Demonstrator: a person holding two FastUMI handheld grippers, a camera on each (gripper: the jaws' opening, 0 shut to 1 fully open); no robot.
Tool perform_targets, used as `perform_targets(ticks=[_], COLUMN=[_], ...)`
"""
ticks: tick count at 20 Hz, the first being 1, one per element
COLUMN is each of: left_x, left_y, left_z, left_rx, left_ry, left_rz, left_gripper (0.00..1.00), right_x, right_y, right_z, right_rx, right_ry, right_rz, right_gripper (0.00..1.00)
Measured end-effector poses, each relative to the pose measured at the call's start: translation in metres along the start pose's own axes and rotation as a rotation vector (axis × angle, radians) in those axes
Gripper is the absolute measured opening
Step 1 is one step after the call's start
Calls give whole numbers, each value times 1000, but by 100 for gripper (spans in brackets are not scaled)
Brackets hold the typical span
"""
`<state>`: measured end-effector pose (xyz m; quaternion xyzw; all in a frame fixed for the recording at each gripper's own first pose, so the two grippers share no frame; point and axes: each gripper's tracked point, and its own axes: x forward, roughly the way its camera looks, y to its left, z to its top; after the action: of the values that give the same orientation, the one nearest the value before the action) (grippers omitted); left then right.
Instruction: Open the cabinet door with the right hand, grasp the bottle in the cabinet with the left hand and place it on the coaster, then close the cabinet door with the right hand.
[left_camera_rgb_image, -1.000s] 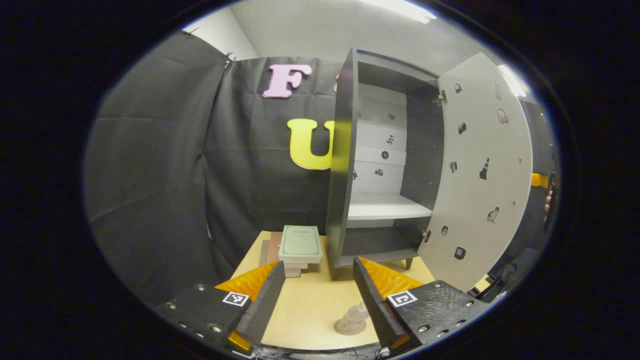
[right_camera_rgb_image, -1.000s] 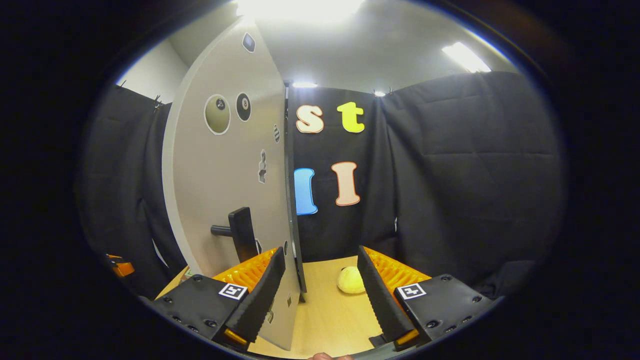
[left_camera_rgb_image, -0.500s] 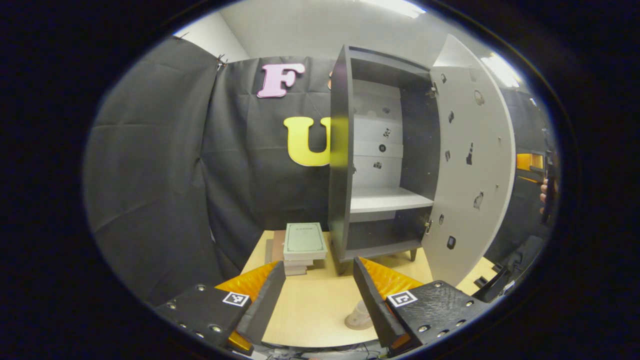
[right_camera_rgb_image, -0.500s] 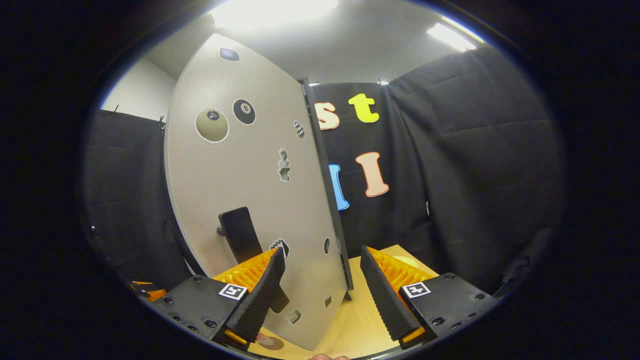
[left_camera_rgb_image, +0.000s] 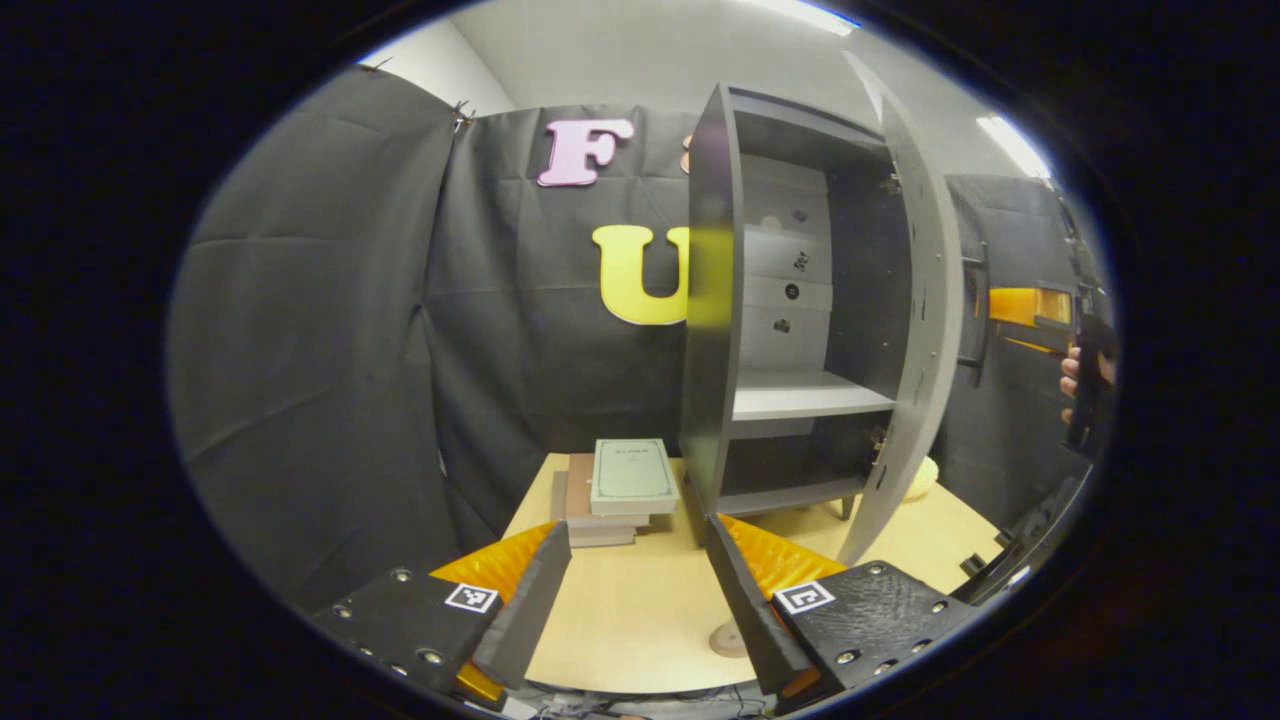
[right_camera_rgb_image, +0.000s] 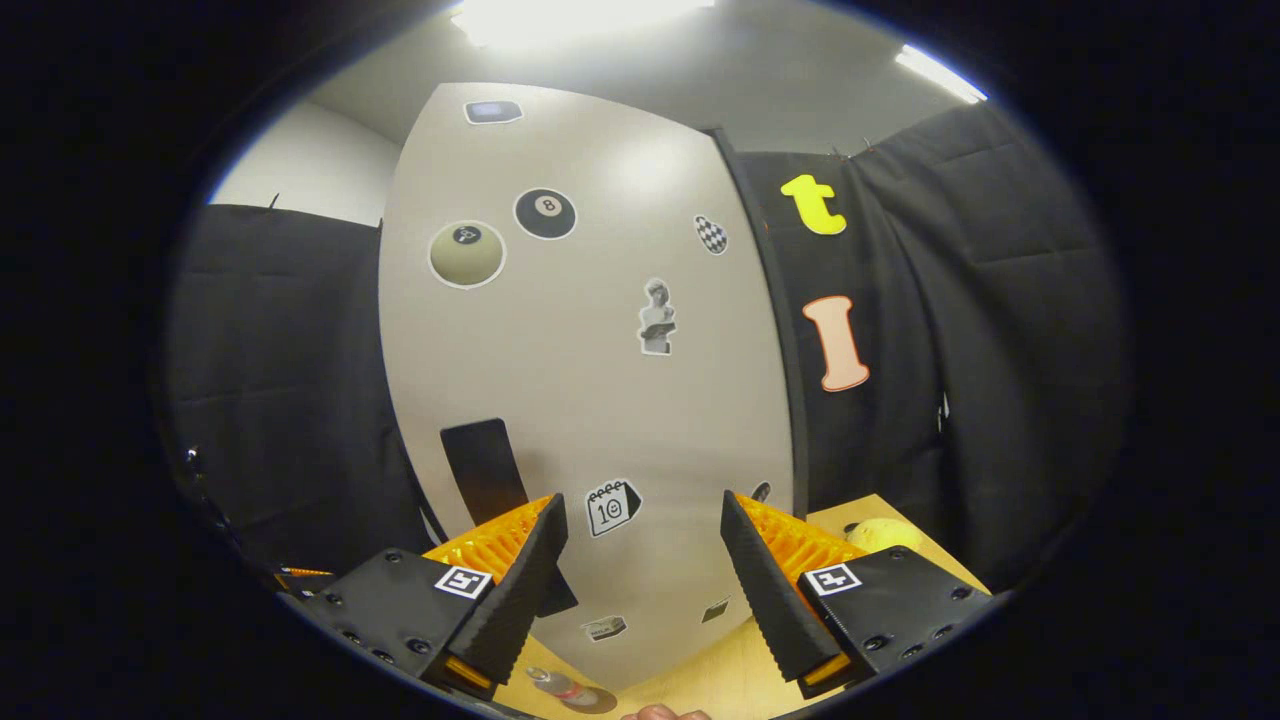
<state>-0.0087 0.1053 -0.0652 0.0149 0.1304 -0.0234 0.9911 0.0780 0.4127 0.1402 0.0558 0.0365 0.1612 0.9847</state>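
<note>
The door (left_camera_rgb_image: 915, 330) is swinging shut now, seen nearly edge-on from the left gripper view where a second ago it stood wide, so the closing step looks well under way. The bottle (right_camera_rgb_image: 560, 687) stands out on the table on its coaster (left_camera_rgb_image: 727, 640), cabinet (left_camera_rgb_image: 800, 300) empty. Left gripper (left_camera_rgb_image: 637, 580) and right gripper (right_camera_rgb_image: 640, 560) both gape, gripping nothing.

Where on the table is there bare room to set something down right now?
The bare table between the left gripper and the books. Also right of the cabinet door, near the yellow ball. It is crowded by the cabinet.
</note>
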Motion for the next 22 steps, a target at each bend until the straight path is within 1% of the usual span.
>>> perform_targets(ticks=[1, 2, 3, 4, 6, 8, 11, 12, 15, 19, 22], left_x=[0, -1, -2, -1, 0, 2, 5, 6, 5, 2, -5], left_y=[1, 2, 2, 0, -6, -17, -36, -44, -72, -119, -153], left_z=[2, 4, 3, 6, 10, 13, 27, 32, 53, 56, 61], left_rx=[4, 8, 7, -3, -31, -47, -43, -38, -44, -109, -93], left_ry=[-2, -3, -10, -20, -30, -41, -72, -84, -140, -158, -178], left_rz=[5, 10, 8, 5, -6, -18, -22, -26, -33, -3, 24], left_gripper=[84, 82, 84, 82, 83, 84, 82, 82, 82, 82, 82], right_x=[5, 9, 9, 7, 4, 8, 7, 6, -7, -26, -39], right_y=[6, 9, 8, 8, 8, 6, -7, -13, -53, -94, -126], right_z=[0, 0, 1, 2, 0, -2, -3, -4, -1, 2, 4], right_rx=[-11, -29, -54, -83, -116, -121, -100, -92, -87, -83, -95], right_ry=[3, 3, 1, -2, 1, 9, 20, 27, 30, 29, 37], right_rz=[17, 21, -1, -15, -24, -32, -77, -86, -104, -79, -62], right_gripper=[98, 98, 98, 98, 98, 98, 98, 98, 98, 98, 98])
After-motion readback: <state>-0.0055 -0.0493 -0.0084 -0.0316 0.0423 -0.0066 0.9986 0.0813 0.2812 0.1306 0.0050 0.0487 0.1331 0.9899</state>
